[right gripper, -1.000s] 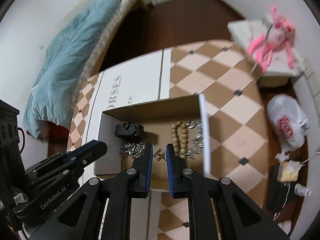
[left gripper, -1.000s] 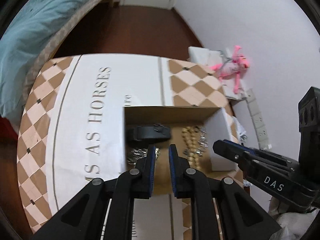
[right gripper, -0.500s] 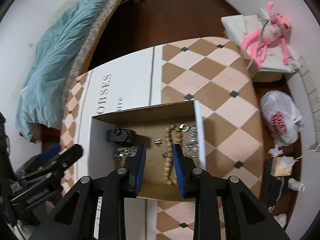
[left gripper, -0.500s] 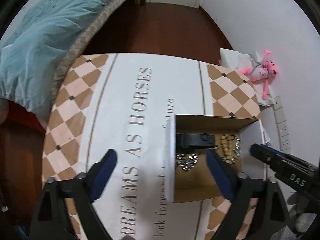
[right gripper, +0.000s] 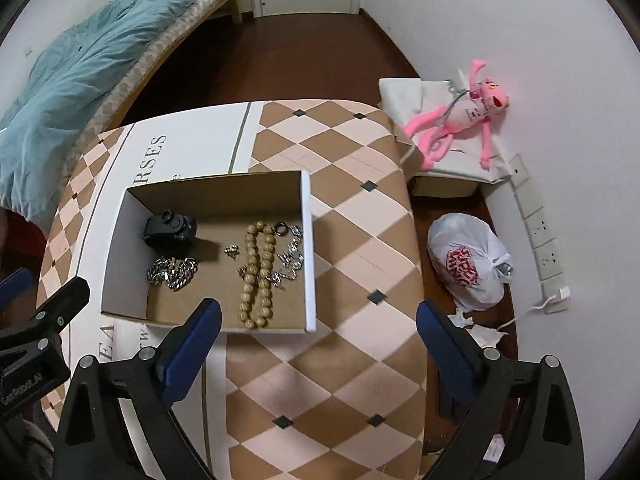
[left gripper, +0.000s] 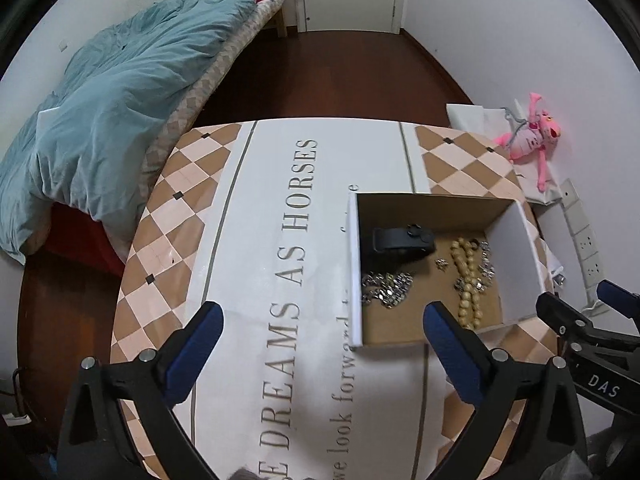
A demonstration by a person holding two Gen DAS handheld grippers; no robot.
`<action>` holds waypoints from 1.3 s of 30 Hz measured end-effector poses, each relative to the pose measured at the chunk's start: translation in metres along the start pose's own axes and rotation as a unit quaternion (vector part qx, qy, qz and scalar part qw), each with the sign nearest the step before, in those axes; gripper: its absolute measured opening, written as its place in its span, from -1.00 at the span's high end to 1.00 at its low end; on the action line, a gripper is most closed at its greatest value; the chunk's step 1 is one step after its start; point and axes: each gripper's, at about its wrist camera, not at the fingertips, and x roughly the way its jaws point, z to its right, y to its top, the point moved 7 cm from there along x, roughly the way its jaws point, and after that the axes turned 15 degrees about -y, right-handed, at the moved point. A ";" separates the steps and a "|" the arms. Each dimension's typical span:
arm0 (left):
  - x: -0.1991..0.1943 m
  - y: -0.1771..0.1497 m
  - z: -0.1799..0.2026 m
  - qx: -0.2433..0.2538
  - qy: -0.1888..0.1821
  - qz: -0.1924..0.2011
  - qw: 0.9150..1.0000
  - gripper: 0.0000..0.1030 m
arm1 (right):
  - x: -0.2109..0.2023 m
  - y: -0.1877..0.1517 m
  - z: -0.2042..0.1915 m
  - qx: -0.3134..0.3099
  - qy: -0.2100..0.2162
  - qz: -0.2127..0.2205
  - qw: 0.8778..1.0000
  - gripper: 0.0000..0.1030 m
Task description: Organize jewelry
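Note:
An open cardboard box (left gripper: pixel 354 272) (right gripper: pixel 308 248) sits on the table. Inside lie a black watch (left gripper: pixel 402 240) (right gripper: pixel 170 230), a silver chain (left gripper: pixel 386 286) (right gripper: pixel 172 272), a wooden bead bracelet (left gripper: pixel 466 276) (right gripper: pixel 258 276), small earrings (right gripper: pixel 231 251), a silver bracelet (right gripper: pixel 292 260) and a dark ring (right gripper: pixel 281 229). My left gripper (left gripper: pixel 322 316) hovers above the box's near left corner, jaws opening wide and holding nothing. My right gripper (right gripper: pixel 319 313) hangs over the box's near right corner, jaws also opening, empty.
The table wears a brown-and-pink checked cloth (left gripper: pixel 180 184) with printed lettering. A bed with a teal blanket (left gripper: pixel 100 100) stands at the left. On the floor to the right are a pink plush toy (right gripper: pixel 460 116), a white plastic bag (right gripper: pixel 466 266) and a power strip (right gripper: pixel 540 240).
Both grippers went from shut to wide open and drew back and up from inside the box. The small earrings now lie loose on the box floor.

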 end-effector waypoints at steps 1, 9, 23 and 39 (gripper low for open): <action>-0.003 -0.001 0.003 0.002 -0.002 0.002 1.000 -0.98 | -0.003 -0.003 0.003 0.004 0.001 0.002 1.000 -0.93; -0.060 -0.008 0.029 0.011 -0.028 0.052 0.998 -0.98 | -0.061 -0.023 0.029 0.029 -0.003 0.050 0.998 -0.93; -0.180 -0.027 0.053 0.043 -0.024 0.138 0.989 -0.98 | -0.209 -0.052 0.076 0.061 -0.005 0.162 0.985 -0.93; -0.231 -0.037 0.059 0.041 -0.029 0.157 0.986 -0.98 | -0.284 -0.069 0.090 0.067 -0.012 0.208 0.976 -1.00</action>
